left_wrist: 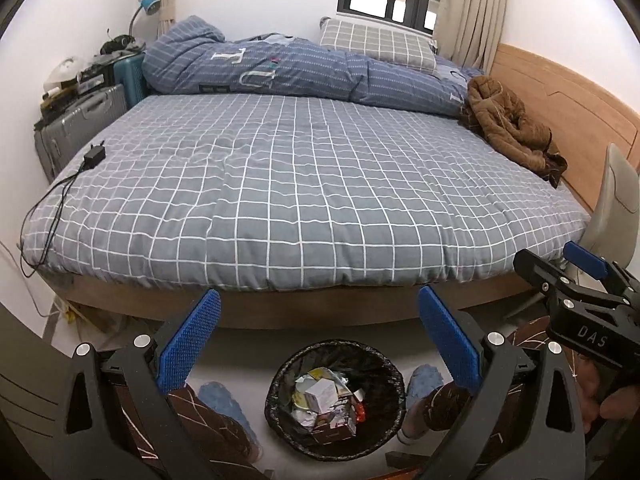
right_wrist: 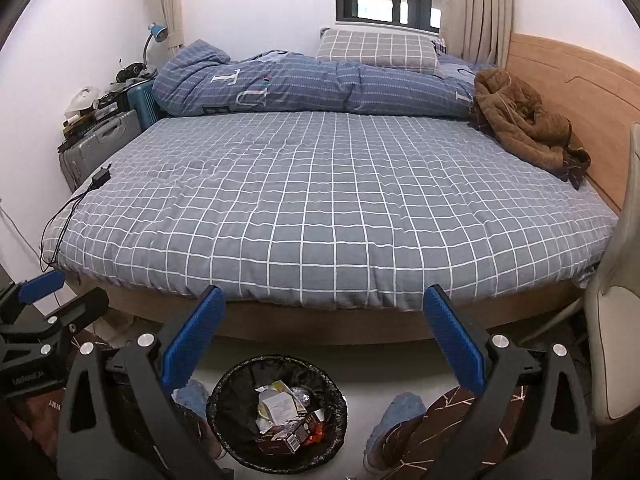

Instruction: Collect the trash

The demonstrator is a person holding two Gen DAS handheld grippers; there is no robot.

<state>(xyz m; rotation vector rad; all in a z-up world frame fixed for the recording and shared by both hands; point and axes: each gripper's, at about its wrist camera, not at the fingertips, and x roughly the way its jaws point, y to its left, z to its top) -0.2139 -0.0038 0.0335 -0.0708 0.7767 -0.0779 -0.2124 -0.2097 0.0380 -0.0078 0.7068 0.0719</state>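
Observation:
A black-lined trash bin (left_wrist: pixel 394 396) stands on the floor at the bed's foot, holding several crumpled papers and small boxes (left_wrist: pixel 324 400). It also shows in the right wrist view (right_wrist: pixel 232 420). My left gripper (left_wrist: pixel 320 300) is open and empty, held above the bin. My right gripper (right_wrist: pixel 326 296) is open and empty too, above and right of the bin. The right gripper also shows at the right edge of the left wrist view (left_wrist: pixel 576 276). No loose trash shows on the bed.
A bed with a grey checked sheet (left_wrist: pixel 300 184) fills the view. On it lie a blue duvet (left_wrist: pixel 280 68), a pillow (left_wrist: pixel 380 44), a brown jacket (left_wrist: pixel 508 124) and a black charger (left_wrist: pixel 94 156). Suitcases (left_wrist: pixel 80 124) stand left, a chair (right_wrist: pixel 616 340) right.

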